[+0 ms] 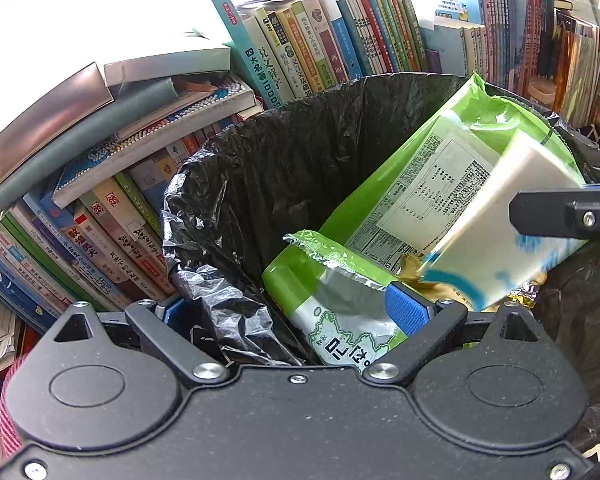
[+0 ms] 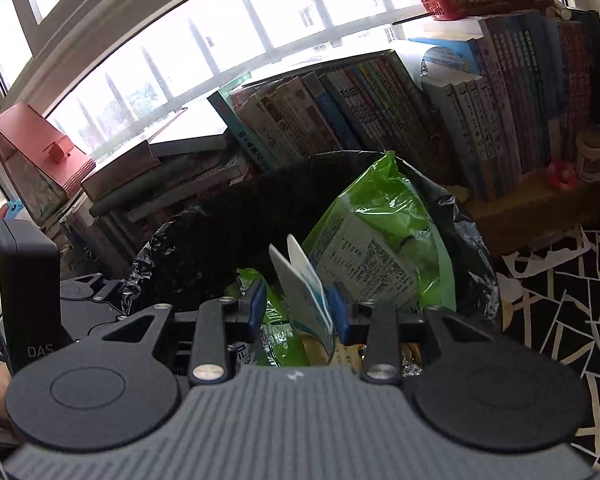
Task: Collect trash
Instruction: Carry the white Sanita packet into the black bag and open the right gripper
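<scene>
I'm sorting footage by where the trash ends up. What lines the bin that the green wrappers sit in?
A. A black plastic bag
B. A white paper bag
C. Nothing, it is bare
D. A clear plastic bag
A: the left wrist view shows a crinkled, glossy black plastic bag folded over the bin's rim, with the green wrappers lying inside it.

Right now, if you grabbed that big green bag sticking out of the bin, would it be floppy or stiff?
Probably floppy and crinkly: the big green bag is thin, creased film. Likely light for its size, since its top gapes open. It stands slanted against the black liner, so a push might tip it.
</scene>
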